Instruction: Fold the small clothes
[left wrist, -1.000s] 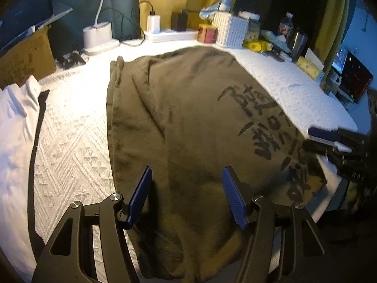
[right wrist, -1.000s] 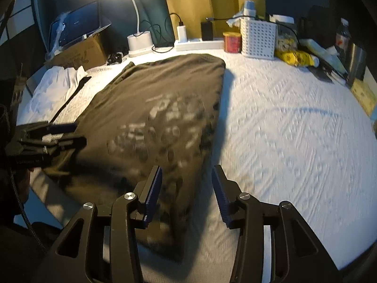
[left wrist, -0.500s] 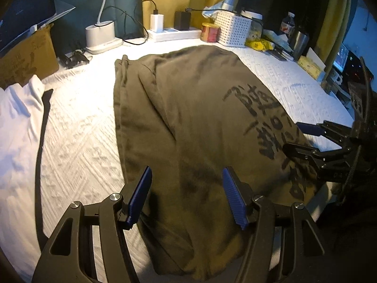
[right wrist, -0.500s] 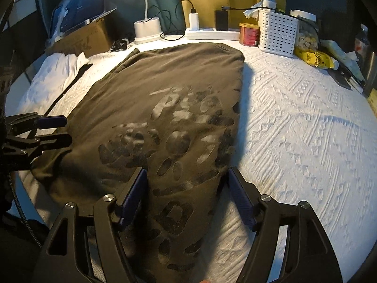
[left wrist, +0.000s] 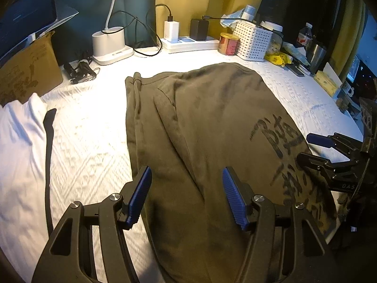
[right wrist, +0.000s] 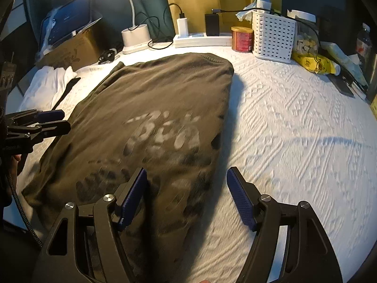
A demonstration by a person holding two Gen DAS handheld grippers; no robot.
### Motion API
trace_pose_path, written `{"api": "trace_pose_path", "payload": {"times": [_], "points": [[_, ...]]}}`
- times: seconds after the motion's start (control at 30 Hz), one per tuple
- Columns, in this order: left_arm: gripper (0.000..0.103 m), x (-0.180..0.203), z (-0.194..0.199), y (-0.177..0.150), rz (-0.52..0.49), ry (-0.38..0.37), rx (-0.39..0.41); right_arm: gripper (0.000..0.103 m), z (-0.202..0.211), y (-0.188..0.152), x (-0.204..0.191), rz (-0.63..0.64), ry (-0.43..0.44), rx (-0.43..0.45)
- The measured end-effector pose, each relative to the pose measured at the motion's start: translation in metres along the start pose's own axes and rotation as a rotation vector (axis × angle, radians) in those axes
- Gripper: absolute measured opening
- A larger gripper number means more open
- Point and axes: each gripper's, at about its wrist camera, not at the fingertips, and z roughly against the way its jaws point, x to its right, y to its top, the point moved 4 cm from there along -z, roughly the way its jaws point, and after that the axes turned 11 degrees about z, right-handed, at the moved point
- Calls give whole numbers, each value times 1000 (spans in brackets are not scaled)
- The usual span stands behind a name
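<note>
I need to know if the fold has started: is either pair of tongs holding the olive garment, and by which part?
Nothing is held. The left tongs and right tongs both stand open above the olive garment, pads clear of the cloth.

left gripper point(left wrist: 187, 195): black frame; blue ribbed pads; silver screws | right gripper point(right wrist: 187, 195): same

The olive garment point(left wrist: 200, 129) runs off the bottom edge of the left wrist view, so its near hem is cut off. In the right wrist view its print point(right wrist: 162, 136) is smeared by blur and unreadable. The lamp point(right wrist: 135, 33) is cropped at the top, and the laptop point(left wrist: 26, 23) at the far left is only partly seen
</note>
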Motion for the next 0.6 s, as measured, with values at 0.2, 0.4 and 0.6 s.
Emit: {"api": "trace_pose_path", "payload": {"times": [0.2,0.4,0.6], "points": [[62,-4,-13,17,-3,0,-2,74,-14,15,11,-3,5,-2],[62,-15,-29,36,12,15,3,74,-29,30,24,-6,6,0],[63,-30,-48,58,26,30,8,74,-46,47,38,-9,-1,4]]}}
